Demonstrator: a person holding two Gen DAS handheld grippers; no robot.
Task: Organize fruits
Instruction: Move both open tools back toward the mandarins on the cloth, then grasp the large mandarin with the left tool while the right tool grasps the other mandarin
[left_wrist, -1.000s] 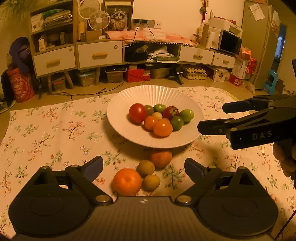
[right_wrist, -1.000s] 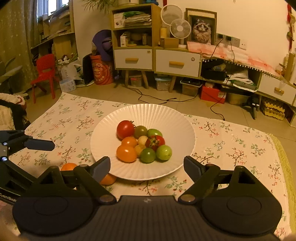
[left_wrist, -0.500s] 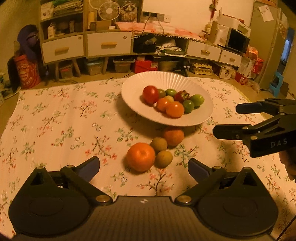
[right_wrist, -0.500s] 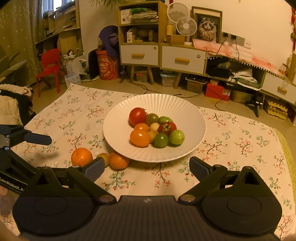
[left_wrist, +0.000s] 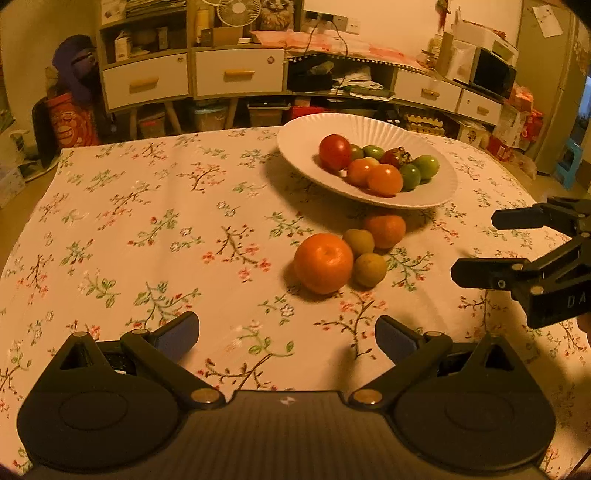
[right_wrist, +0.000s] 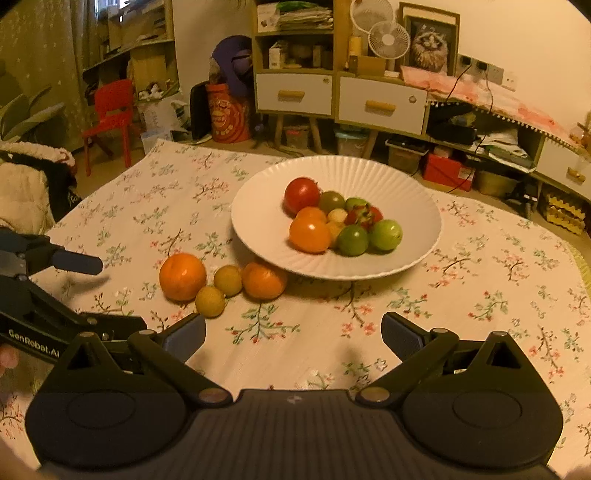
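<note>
Both wrist views angled down, close over tablecloth (left_wrist: 155, 229); share plate (right_wrist: 266, 236), loose fruit.

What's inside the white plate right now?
The plate holds a pile of small tomatoes: red, orange and green, plus a pale one mid-pile. Anything beneath the pile is hidden.

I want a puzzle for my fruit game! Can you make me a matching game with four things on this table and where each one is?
Things:
1. big orange
2. red tomato
3. white plate
4. right tool

Places:
a. in the plate
b. open above bare cloth
c. on the cloth, beside two small brownish fruits
d. on the cloth, holding tomatoes

Pairs: 1-c, 2-a, 3-d, 4-b
</note>
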